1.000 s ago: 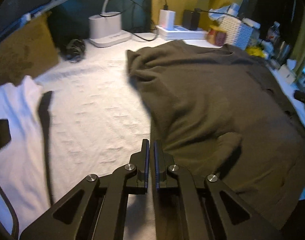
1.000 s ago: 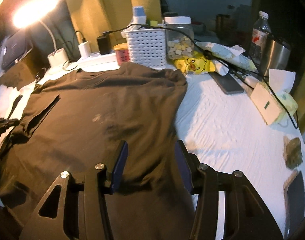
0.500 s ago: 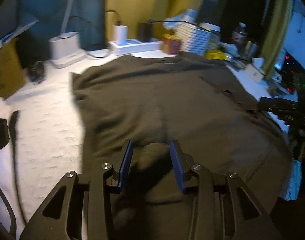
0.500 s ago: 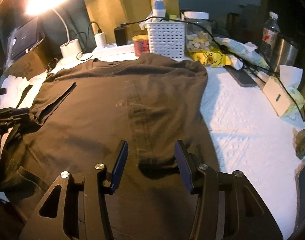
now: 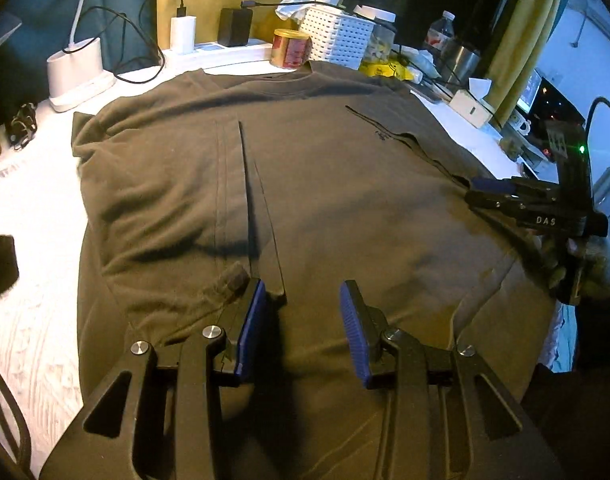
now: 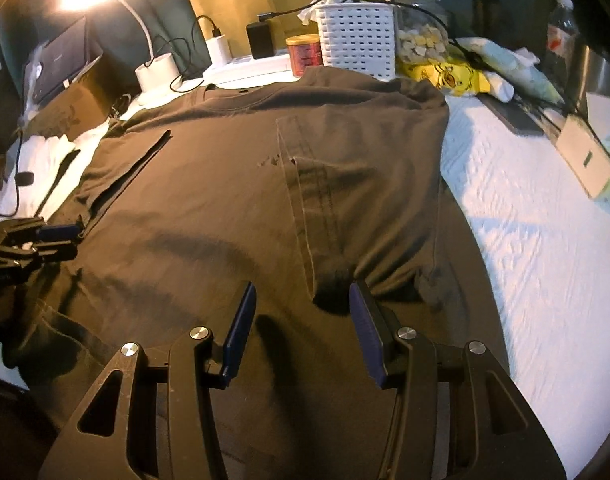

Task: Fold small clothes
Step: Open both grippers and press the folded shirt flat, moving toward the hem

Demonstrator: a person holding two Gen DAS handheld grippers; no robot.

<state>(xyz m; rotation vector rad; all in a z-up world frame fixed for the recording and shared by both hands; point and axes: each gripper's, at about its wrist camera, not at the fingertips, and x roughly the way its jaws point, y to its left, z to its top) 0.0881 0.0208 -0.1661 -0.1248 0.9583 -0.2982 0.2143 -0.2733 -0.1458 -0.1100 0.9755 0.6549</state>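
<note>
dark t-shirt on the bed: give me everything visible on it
The dark t-shirt is olive-brown, soft knit, spread nearly flat on a white textured cover, ribbed collar toward the clutter at the far edge. Both sleeves are folded inward over the body, their hems forming long straight seams. Shallow wrinkles run across it. The left gripper and right gripper hover open over the near hem; whether their fingers touch the cloth is unclear. A white basket and red tin sit by the collar.
</note>
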